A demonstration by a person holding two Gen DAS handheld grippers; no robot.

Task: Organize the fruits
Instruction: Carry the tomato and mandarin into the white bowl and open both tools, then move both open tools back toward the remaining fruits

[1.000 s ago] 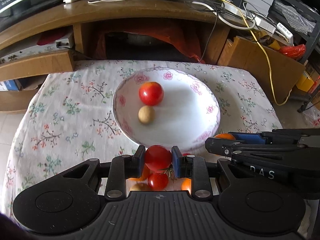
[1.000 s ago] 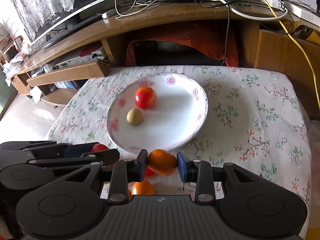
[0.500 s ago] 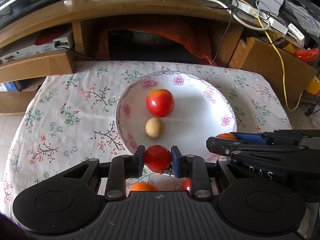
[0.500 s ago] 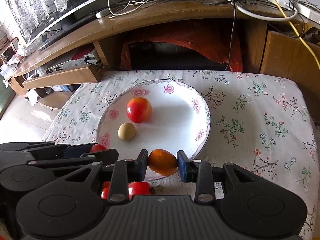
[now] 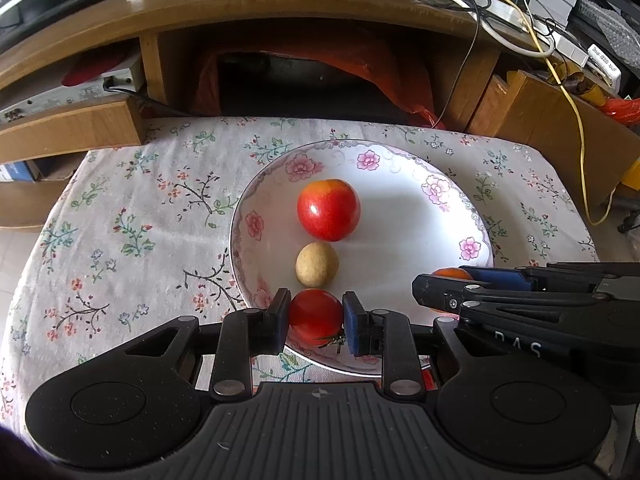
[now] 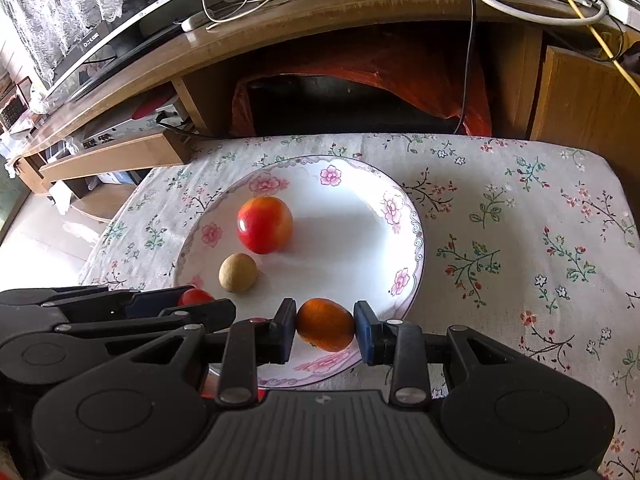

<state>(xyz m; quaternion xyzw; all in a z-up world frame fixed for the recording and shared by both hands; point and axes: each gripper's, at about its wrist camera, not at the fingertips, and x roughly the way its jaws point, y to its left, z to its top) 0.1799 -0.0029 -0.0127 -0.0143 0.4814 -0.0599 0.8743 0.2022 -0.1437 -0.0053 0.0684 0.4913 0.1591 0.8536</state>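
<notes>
White floral plate [image 5: 436, 216] holds two fruits; left gripper [image 5: 316, 316] pinches a tomato [image 5: 315, 314], right gripper [image 6: 325, 325] an orange [image 6: 325, 324], both unreleased above its near rim.

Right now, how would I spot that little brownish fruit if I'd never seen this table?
Find the white plate with pink flowers on the floral tablecloth. Two fruits rest loose inside it: a big glossy red one and, just in front of it, the one you want. It is the smallest, dull tan and matte, while every other fruit around is shiny red or orange.
</notes>
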